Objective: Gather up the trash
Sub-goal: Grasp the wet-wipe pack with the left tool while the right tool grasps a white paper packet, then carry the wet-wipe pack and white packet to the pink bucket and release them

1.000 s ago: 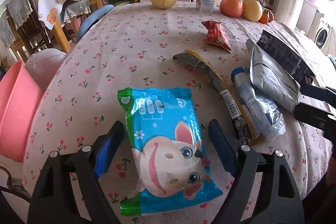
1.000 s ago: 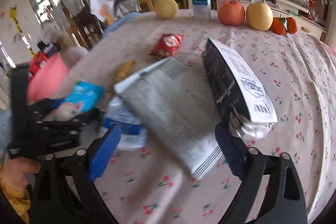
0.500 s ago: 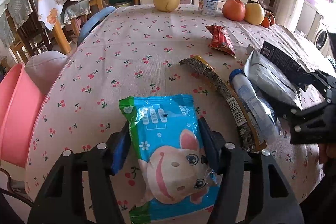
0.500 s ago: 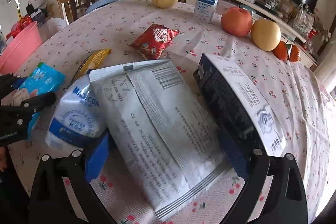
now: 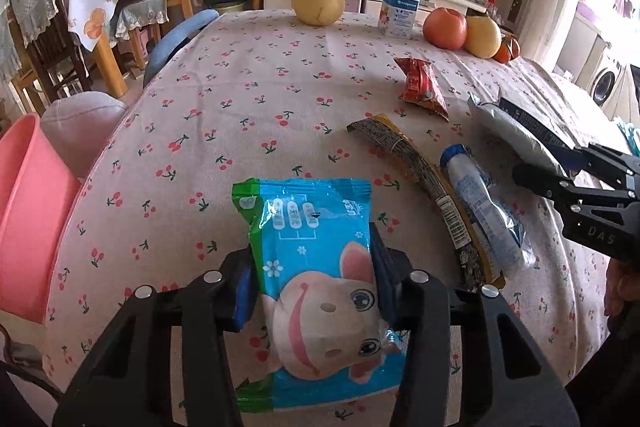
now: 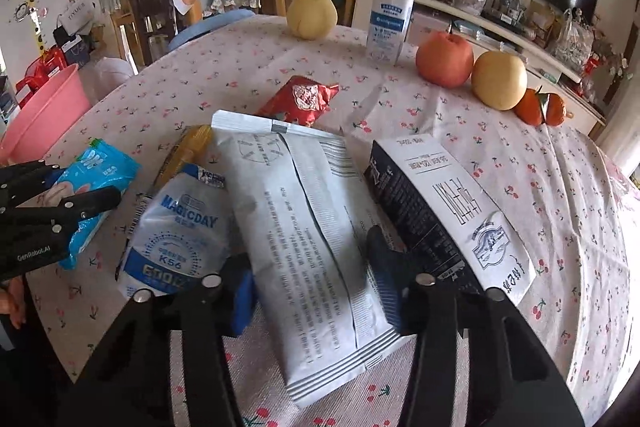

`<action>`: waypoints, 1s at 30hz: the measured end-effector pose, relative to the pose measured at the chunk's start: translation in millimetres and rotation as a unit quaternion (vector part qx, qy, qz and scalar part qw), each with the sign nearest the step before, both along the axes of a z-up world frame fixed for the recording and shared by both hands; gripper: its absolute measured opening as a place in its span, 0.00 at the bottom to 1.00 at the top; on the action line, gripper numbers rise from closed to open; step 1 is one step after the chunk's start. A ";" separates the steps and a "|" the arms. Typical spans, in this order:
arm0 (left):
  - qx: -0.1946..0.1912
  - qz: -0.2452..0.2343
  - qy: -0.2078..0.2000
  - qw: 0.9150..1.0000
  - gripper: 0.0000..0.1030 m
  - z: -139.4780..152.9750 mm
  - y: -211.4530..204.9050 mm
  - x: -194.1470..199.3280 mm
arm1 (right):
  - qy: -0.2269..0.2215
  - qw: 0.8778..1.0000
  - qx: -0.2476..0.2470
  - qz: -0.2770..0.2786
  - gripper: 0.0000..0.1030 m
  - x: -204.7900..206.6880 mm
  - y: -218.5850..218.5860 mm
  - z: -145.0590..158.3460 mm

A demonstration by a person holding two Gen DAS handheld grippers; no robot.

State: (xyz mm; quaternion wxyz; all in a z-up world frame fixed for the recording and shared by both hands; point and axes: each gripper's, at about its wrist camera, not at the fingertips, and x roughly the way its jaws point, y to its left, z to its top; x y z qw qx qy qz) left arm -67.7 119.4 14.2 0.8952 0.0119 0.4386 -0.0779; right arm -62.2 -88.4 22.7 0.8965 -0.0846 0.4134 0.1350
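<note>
A blue wet-wipe packet (image 5: 308, 227) with a cartoon animal lies on the cherry-print tablecloth (image 5: 248, 99). My left gripper (image 5: 316, 279) is closing on it, with both blue pads pressed against its long sides. A flat silver-grey bag (image 6: 296, 195) lies between the jaws of my right gripper (image 6: 314, 283), which are closing too, and the pads touch its edges. Beside that bag lie a black-and-white pouch (image 6: 440, 211), a white-and-blue pouch (image 6: 180, 227), a long yellow wrapper (image 5: 416, 163) and a red snack wrapper (image 6: 304, 99).
A pink basin (image 5: 28, 219) stands off the table's left edge, next to a padded stool (image 5: 80, 123). At the far side stand a white bottle (image 6: 390, 15), a pear (image 6: 312, 15), an apple (image 6: 444, 59) and further fruit. Chairs and shelves crowd the background.
Both grippers' jaws have come in from wide apart onto their packets. The left crept forward over the blue packet, and the right swung over and squared up with the silver-grey bag.
</note>
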 end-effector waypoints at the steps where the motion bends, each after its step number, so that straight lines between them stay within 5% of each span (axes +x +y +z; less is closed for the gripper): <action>1: -0.003 0.000 0.001 1.000 0.46 0.2 1.2 0.2 | -0.003 1.000 0.002 -0.002 0.41 -1.1 -0.1 1.5; 7: -0.025 0.003 0.002 1.000 0.44 2.2 9.9 0.4 | -0.030 0.999 0.011 -0.015 0.22 -10.4 -2.4 14.3; 14: -0.049 0.003 -0.010 0.999 0.44 10.2 19.4 -2.2 | -0.053 0.998 0.017 -0.040 0.16 -19.6 -7.5 24.6; 30: -0.118 0.004 -0.073 0.990 0.44 44.2 55.5 -13.6 | -0.078 0.985 0.146 -0.056 0.09 -50.6 -4.8 73.8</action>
